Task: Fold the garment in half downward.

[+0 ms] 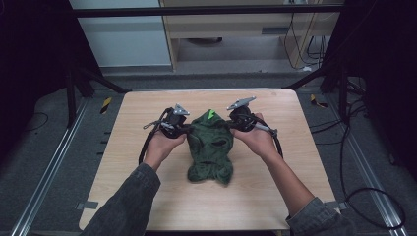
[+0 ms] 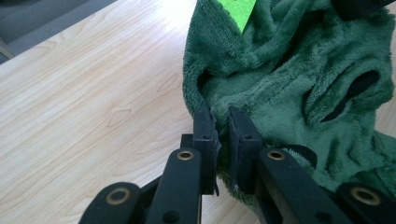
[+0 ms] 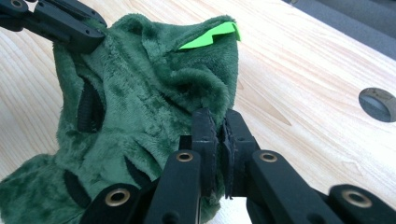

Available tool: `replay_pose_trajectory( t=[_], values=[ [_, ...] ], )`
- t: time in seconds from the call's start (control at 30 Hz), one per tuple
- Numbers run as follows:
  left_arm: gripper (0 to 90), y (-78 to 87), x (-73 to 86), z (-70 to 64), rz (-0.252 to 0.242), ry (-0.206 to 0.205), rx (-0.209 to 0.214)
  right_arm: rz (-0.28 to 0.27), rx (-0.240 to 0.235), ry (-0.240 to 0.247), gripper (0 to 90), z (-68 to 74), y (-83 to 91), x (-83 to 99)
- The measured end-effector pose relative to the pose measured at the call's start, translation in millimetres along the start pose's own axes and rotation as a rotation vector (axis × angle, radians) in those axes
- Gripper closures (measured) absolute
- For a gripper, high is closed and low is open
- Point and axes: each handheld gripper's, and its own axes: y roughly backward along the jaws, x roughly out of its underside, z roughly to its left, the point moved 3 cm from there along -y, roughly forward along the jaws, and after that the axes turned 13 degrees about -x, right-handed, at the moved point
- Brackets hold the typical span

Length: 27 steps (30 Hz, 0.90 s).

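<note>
I see a dark green plush garment (image 1: 210, 147) lying near the middle of the light wooden table (image 1: 137, 128), slightly closer to the far edge than to the near one. Its upper part is lifted and stretched between my two grippers, while its lower end rests bunched on the surface toward the near edge. A bright green tab (image 1: 210, 114) stands at its top, on the far side.

My left gripper (image 2: 223, 135) pinches the garment's left border; in the left gripper view the jaws are drawn nearly together with a fold of plush caught between them. My right gripper (image 3: 220, 135) clamps the opposite border in the same manner, its jaws pressed on a thin fold.

In the right gripper view a dark round hole (image 3: 379, 104) lies in the table beyond the garment, toward that view's right.

In the high view both hands hold the grippers level, either side of the garment.
</note>
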Motion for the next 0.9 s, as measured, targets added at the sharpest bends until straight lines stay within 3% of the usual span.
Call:
replay_pose_trajectory(
  t=[0.43, 0.63, 0.9],
  values=[
    [82.7, 11.9, 29.5, -22.1, -0.015, -0.048, 0.016, 0.008, -0.005, 0.067, 84.8, 25.2, 0.6, 30.7],
    [82.6, 17.7, 41.5, -25.2, -0.034, -0.017, 0.019, -0.003, -0.023, 0.086, 84.5, 38.4, 3.1, 39.4],
    [82.4, 26.3, 50.1, -32.2, -0.045, -0.021, 0.026, -0.012, -0.037, 0.123, 84.2, 55.0, 8.8, 49.4]
  ],
)
